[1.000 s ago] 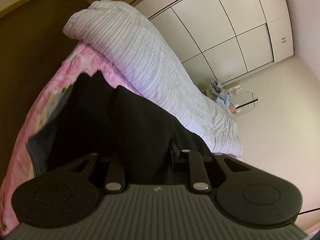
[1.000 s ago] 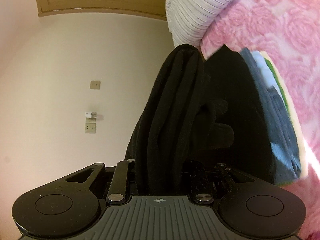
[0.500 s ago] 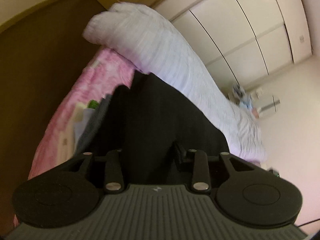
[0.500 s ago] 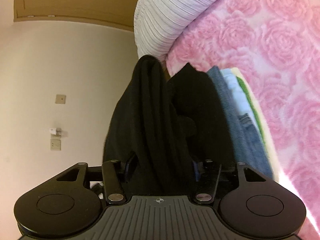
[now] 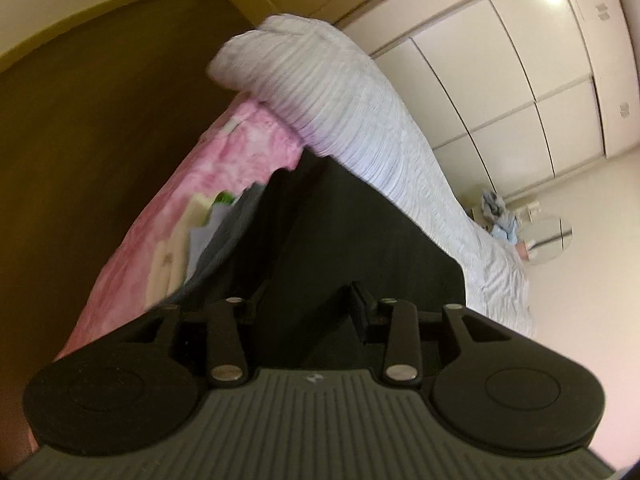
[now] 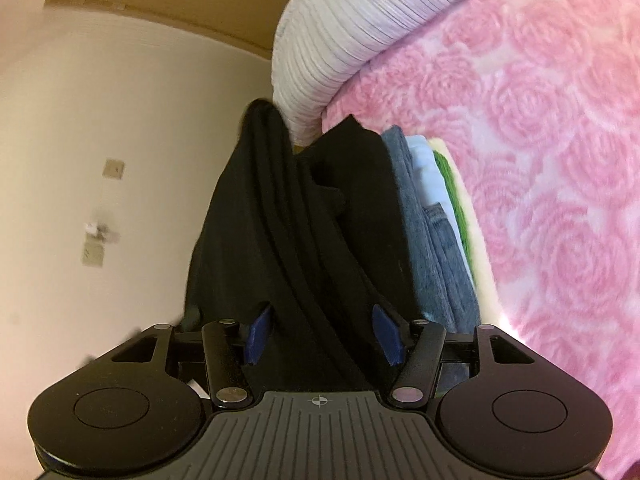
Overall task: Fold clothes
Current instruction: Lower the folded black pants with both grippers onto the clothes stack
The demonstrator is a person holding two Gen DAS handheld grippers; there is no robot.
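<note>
Folded black fabric garment [image 6: 304,216] landing on stacked folded clothes [image 6: 436,220], lower centre; right gripper [image 6: 322,334] apart, left gripper [image 5: 304,312] clamped on garment; release left.

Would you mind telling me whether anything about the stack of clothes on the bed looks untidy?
Yes: the black garment on the folded stack is bunched in ridges, one corner sticking up, not flat like the layers beneath.

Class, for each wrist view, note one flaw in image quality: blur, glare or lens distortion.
Left wrist view: fisheye bends the wardrobe doors; a bright glare spot sits on the upper panel; the folded pile is smeared. Right wrist view: the wall socket is motion-blurred, and the black garment shows little detail.
</note>
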